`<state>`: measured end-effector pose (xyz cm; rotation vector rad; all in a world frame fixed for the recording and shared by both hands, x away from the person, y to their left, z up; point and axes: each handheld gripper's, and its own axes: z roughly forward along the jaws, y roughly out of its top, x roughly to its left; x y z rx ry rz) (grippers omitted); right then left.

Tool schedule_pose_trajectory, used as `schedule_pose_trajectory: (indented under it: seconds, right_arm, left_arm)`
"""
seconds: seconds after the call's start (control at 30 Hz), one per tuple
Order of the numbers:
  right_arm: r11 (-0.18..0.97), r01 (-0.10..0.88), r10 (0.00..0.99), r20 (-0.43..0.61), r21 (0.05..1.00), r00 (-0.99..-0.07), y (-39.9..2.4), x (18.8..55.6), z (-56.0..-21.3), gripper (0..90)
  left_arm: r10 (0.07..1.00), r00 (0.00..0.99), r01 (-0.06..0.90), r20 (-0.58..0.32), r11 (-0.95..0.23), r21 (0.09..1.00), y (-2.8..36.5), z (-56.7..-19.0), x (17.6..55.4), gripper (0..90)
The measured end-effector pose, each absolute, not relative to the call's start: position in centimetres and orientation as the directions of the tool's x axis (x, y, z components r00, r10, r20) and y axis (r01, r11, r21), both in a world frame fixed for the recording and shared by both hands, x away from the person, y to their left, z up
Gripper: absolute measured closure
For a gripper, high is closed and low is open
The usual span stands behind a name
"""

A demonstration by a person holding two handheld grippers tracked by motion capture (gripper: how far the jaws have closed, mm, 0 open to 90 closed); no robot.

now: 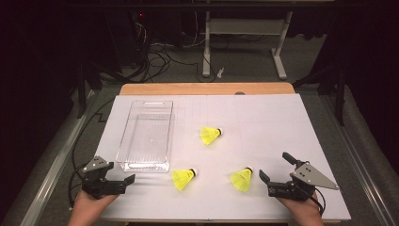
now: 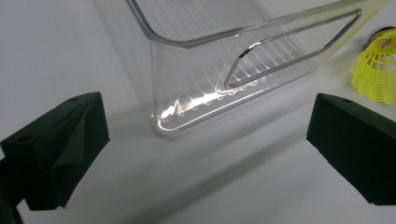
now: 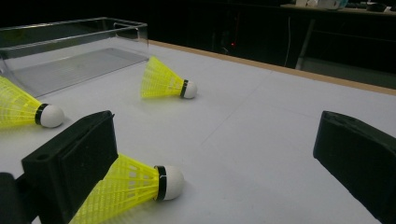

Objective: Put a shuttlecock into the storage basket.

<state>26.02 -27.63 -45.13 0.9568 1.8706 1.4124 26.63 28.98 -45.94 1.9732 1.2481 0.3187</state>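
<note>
Three yellow shuttlecocks with white cork tips lie on the white table point(image 1: 282, 122): one in the middle point(image 1: 210, 134), one near the front point(image 1: 183, 179), one at the front right point(image 1: 242, 179). A clear plastic tray point(image 1: 146, 134) stands empty to their left. My left gripper point(image 1: 121, 173) is open, low at the tray's near end point(image 2: 233, 70), with nothing between its jaws. My right gripper point(image 1: 275, 167) is open just right of the front-right shuttlecock point(image 3: 135, 184), whose skirt lies by the left jaw. The middle shuttlecock point(image 3: 163, 81) and the front one point(image 3: 23, 109) lie farther off.
A wooden table edge point(image 1: 207, 88) runs along the back. Beyond it are a desk frame point(image 1: 244, 33) and cables point(image 1: 155, 59) on the dark floor. A yellow shuttlecock point(image 2: 378, 70) sits at the right edge of the left gripper view.
</note>
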Motion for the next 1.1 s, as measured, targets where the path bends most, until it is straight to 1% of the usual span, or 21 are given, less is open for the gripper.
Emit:
schedule_pose_trajectory:
  seconds: [0.43, 0.5, 0.57, 0.6, 0.67, 0.77, 0.87, 0.93, 1.1]
  right_arm:
    - [0.179, 0.193, 0.826, -0.041, 0.965, -0.563, -27.5, 26.1, -45.2, 0.4]
    - [0.176, 0.195, 0.827, -0.037, 0.965, -0.561, -27.5, 26.1, -45.2, 0.4]
    - [0.178, 0.193, 0.827, -0.040, 0.965, -0.562, -27.5, 26.0, -45.2, 0.4]
    - [0.179, 0.191, 0.826, -0.042, 0.965, -0.563, -27.5, 26.0, -45.2, 0.4]
    - [0.181, 0.189, 0.824, -0.044, 0.965, -0.565, -27.6, 26.0, -45.2, 0.4]
    - [0.179, 0.186, 0.822, -0.043, 0.966, -0.568, -27.5, 26.0, -45.1, 0.4]
    - [0.177, 0.187, 0.821, -0.040, 0.966, -0.570, -27.5, 26.0, -45.1, 0.4]
    - [0.182, 0.185, 0.819, -0.044, 0.966, -0.573, -27.4, 26.0, -45.1, 0.4]
    - [0.184, 0.184, 0.818, -0.046, 0.966, -0.573, -27.3, 25.9, -45.1, 0.4]
  left_arm:
    - [0.865, 0.461, 0.715, -0.198, -0.230, 0.661, 28.9, -46.1, 26.6, 0.7]
    - [0.865, 0.444, 0.730, -0.233, -0.200, 0.653, 28.9, -46.0, 26.6, 0.7]
    - [0.856, 0.426, 0.753, -0.294, -0.155, 0.640, 29.2, -45.9, 26.7, 0.7]
    - [0.859, 0.413, 0.762, -0.303, -0.144, 0.631, 29.4, -45.7, 26.7, 0.7]
    - [0.873, 0.395, 0.772, -0.286, -0.146, 0.619, 29.7, -45.5, 26.7, 0.8]
    - [0.885, 0.375, 0.801, -0.276, -0.160, 0.576, 30.2, -45.4, 26.6, 0.8]
    - [0.880, 0.367, 0.813, -0.301, -0.147, 0.564, 30.6, -45.2, 26.5, 0.8]
    - [0.873, 0.353, 0.822, -0.336, -0.118, 0.557, 30.8, -45.1, 26.4, 0.8]
    - [0.874, 0.364, 0.844, -0.324, -0.162, 0.512, 30.2, -45.0, 26.6, 0.8]
